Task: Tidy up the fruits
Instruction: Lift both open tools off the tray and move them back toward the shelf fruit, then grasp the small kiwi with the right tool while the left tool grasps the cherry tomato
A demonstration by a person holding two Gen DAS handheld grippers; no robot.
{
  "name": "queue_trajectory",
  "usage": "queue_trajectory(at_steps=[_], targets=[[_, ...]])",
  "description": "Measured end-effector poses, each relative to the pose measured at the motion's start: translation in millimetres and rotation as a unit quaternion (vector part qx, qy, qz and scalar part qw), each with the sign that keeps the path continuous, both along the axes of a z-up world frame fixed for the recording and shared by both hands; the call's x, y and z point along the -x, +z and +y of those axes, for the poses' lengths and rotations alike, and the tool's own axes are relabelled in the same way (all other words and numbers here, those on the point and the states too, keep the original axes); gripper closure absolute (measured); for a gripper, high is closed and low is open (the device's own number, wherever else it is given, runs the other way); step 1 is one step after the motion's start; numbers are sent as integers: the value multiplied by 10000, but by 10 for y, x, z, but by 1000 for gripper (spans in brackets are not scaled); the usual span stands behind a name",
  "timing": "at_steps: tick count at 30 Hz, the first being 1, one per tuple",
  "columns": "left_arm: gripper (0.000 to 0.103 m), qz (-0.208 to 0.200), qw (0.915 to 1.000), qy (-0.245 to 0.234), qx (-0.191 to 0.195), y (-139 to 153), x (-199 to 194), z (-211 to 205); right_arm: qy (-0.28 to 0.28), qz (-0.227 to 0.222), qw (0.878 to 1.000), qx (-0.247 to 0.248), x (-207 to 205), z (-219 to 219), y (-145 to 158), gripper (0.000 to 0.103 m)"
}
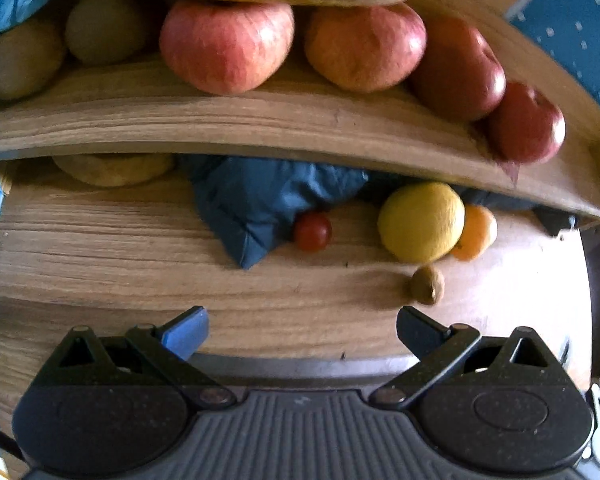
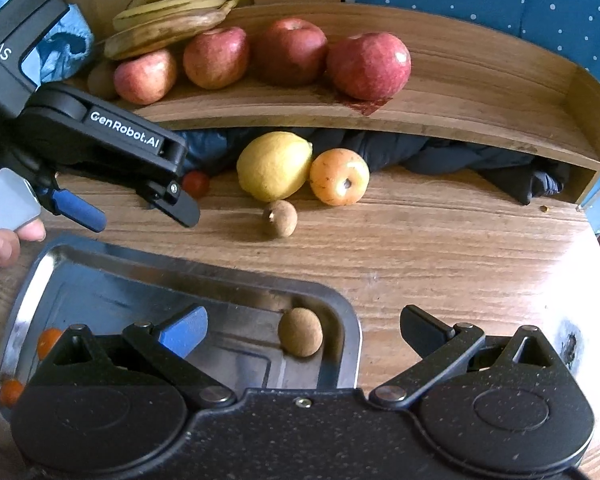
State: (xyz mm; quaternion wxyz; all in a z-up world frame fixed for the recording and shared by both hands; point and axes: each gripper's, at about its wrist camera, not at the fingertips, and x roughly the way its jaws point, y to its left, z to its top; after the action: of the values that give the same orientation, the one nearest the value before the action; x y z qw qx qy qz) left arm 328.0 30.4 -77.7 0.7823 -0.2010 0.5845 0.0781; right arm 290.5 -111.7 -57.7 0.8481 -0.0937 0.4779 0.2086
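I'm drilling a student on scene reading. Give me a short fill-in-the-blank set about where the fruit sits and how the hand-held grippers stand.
1. The red apples sit on the wooden ____.
2. The small round brown fruit lies inside the metal ____.
3. The big yellow lemon touches the round ____ fruit on the wooden table.
4. Both the left hand-held gripper and the right hand-held gripper are ____.

Missing words: shelf; tray; orange; open
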Motion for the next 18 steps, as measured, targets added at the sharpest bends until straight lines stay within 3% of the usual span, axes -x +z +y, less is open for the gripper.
queue_trajectory(at_steps=[12, 18], targets=[[1, -206, 9992, 209, 266, -95, -128, 57, 119, -98, 9999, 43, -163, 101, -56, 1], [8, -326, 9986, 144, 385, -151, -208, 79, 147, -113, 9998, -29, -272, 128, -108, 1]])
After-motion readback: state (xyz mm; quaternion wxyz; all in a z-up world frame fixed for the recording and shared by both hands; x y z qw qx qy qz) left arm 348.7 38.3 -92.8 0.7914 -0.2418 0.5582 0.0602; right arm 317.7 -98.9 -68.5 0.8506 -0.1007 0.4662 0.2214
